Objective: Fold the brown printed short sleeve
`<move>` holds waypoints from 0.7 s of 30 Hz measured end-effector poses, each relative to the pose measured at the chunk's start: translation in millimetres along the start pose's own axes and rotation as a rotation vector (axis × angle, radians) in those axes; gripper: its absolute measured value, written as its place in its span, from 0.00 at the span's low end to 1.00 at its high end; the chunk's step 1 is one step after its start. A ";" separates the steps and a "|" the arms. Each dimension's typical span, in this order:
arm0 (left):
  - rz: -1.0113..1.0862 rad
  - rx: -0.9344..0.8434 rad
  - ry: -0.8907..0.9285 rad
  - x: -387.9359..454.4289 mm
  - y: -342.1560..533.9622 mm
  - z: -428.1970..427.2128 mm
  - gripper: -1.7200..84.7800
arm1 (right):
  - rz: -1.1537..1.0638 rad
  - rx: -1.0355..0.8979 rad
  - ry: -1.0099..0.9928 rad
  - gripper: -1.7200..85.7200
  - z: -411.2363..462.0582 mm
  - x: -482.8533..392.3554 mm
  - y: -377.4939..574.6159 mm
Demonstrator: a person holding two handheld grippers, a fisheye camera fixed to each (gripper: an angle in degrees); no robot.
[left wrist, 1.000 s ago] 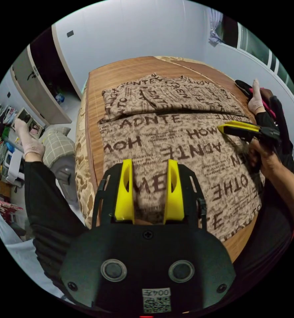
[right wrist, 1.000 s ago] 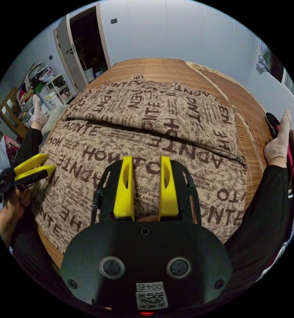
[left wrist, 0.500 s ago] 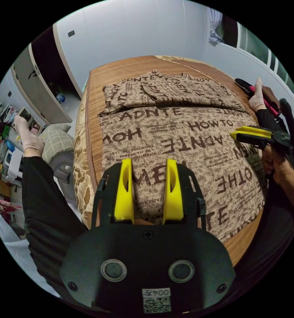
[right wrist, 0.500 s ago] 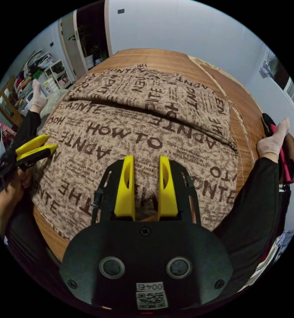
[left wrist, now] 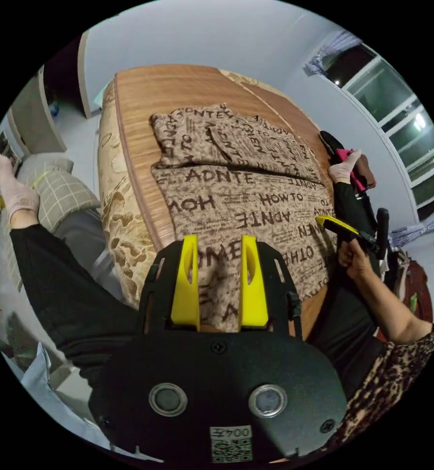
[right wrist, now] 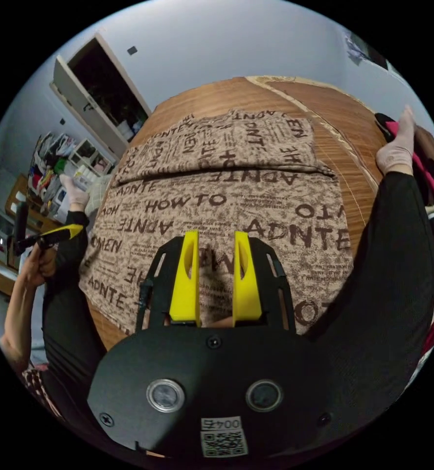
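Observation:
The brown printed short sleeve (left wrist: 246, 210) (right wrist: 226, 205) lies flat on the wooden table (left wrist: 143, 93) (right wrist: 344, 122). Its far part (left wrist: 226, 142) (right wrist: 226, 142) is folded over onto the body along a straight crease. My left gripper (left wrist: 219, 240) hovers open above the shirt's near edge, nothing between its jaws. My right gripper (right wrist: 212, 235) is open too, over the near middle of the shirt. In the left gripper view the right gripper (left wrist: 331, 224) sits off the shirt's right edge. In the right gripper view the left gripper (right wrist: 62, 231) sits off its left edge.
The person's legs in black trousers (left wrist: 55, 274) (right wrist: 398, 254) flank the table, socked feet (left wrist: 13, 196) (right wrist: 398, 147) resting beside it. A pink and dark item (left wrist: 349, 156) lies near the right foot. A checked cushion (left wrist: 65, 196), cluttered shelves (right wrist: 55, 161) and a window (left wrist: 393, 112) surround the table.
Both grippers have drawn back from the shirt toward the person and apart, each now off a side edge. The shirt has not moved; both stay open.

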State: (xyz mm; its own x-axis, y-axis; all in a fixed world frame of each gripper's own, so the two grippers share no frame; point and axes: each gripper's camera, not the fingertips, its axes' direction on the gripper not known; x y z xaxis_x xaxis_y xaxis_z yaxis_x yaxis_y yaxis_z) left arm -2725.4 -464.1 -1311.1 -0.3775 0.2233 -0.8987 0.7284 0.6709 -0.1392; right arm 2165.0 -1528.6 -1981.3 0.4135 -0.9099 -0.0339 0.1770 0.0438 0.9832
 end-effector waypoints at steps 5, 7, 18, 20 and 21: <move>-0.111 -0.143 0.075 -45.7 -4.3 -6.9 0.14 | 0.056 0.024 -0.050 0.15 -7.1 8.6 5.7; -0.123 -0.189 0.118 -54.0 -4.2 -1.1 0.15 | 0.054 0.025 -0.055 0.15 -8.4 7.5 7.0; -0.151 -0.336 0.088 -76.4 -8.1 7.6 0.16 | 0.090 0.053 -0.088 0.11 -16.2 1.0 4.4; -0.150 -0.338 0.079 -76.3 -10.4 5.1 0.16 | 0.090 0.058 -0.085 0.10 -16.8 -2.2 2.9; -0.147 -0.341 0.074 -75.8 -11.7 3.6 0.16 | 0.093 0.060 -0.088 0.10 -17.0 -4.0 1.7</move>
State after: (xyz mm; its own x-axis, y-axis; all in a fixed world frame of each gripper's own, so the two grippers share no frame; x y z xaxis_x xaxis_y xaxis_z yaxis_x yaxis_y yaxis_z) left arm -2703.2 -491.4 -1242.8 -0.5134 0.1490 -0.8451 0.4354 0.8939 -0.1068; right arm 2178.8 -1517.8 -1982.6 0.3449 -0.9360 0.0709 0.0870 0.1071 0.9904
